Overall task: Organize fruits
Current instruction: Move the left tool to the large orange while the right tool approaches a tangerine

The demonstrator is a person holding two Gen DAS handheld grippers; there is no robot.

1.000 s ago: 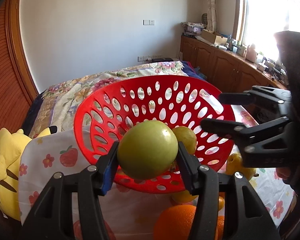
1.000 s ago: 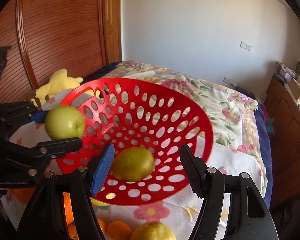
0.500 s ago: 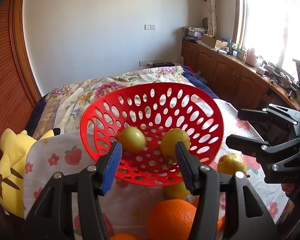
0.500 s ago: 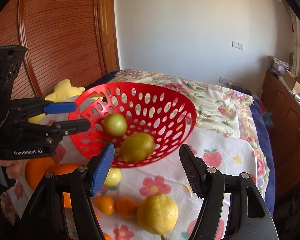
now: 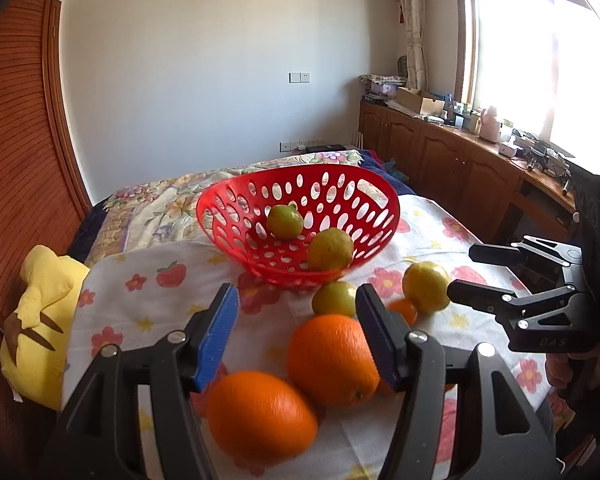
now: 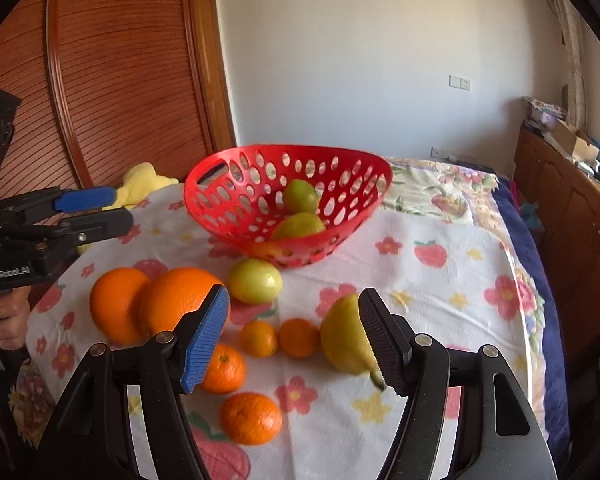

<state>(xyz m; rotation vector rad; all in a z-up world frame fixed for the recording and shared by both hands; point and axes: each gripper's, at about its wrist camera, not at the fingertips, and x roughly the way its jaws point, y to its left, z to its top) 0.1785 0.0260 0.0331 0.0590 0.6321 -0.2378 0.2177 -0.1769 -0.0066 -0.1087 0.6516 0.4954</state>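
Observation:
A red perforated basket stands on the flowered cloth and holds a green fruit and a yellow-green fruit. On the cloth lie two big oranges, several small oranges, a green fruit and a yellow pear. My left gripper is open and empty above the big oranges. My right gripper is open and empty, its right finger beside the pear.
A yellow plush toy lies at the cloth's left edge by the wooden wardrobe. A bed with a flowered quilt lies behind the basket. Wooden cabinets run under the window at right.
My left gripper let the green fruit go into the basket. Both grippers then pulled back and lowered toward the fruit on the cloth.

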